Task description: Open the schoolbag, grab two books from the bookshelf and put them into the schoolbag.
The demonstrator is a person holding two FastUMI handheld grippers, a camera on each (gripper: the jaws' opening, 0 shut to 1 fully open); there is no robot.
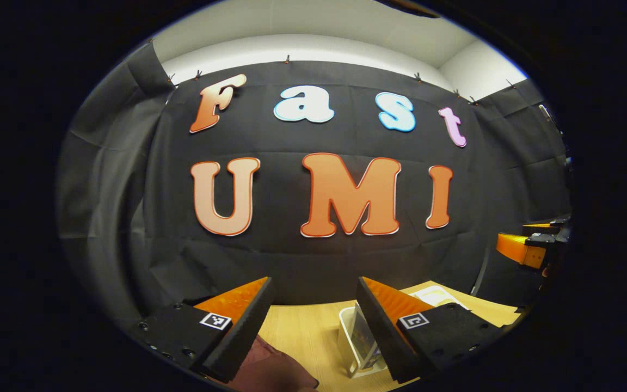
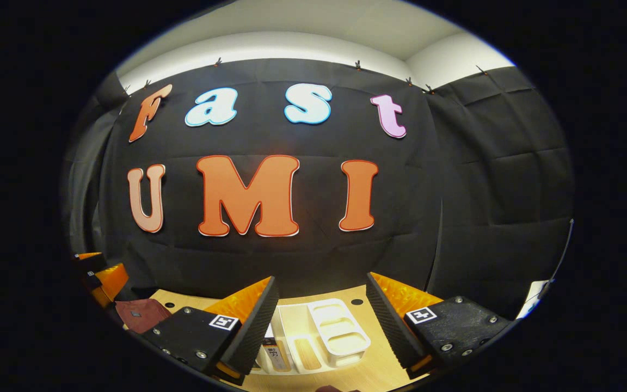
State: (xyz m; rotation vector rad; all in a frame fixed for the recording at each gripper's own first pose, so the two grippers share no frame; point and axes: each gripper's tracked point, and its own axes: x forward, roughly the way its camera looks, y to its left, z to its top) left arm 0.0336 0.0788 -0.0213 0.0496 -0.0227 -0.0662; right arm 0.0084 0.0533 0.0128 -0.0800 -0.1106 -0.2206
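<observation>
In the left gripper view the left gripper [image 1: 313,326] is raised above the wooden table [image 1: 302,337], its fingers spread wide with nothing between them. Below the gap, a dark red schoolbag [image 1: 270,370] lies at the table's near edge, close under the left finger. Just beside the right finger stands a white bookshelf [image 1: 349,340] with a book [image 1: 365,340] upright in it. The other gripper [image 1: 531,245] shows near the table's right edge.

In the right gripper view the right gripper [image 2: 321,321] also hangs with fingers wide and empty. The white bookshelf [image 2: 335,326] sits on the table [image 2: 368,370] straight below the gap, its compartments facing up. The schoolbag [image 2: 139,314] lies toward the table's left edge, near the other gripper [image 2: 101,280].
</observation>
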